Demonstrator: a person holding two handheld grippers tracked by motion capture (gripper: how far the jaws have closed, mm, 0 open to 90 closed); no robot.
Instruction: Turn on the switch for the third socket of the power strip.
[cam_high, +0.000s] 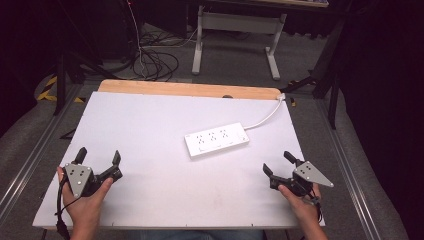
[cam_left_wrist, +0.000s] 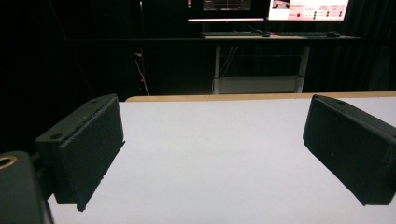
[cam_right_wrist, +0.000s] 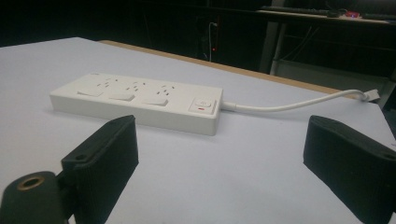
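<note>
nothing is grasped yet: the left gripper and right gripper are held released; the power strip probably must be approached next

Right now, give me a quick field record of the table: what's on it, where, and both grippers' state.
table: white board, wooden far edge
item: power strip, flat, right of centre
cable: cord runs off the far right corner
left gripper: open, near left, holds nothing
right gripper: open, near right, holds nothing, faces the strip
</note>
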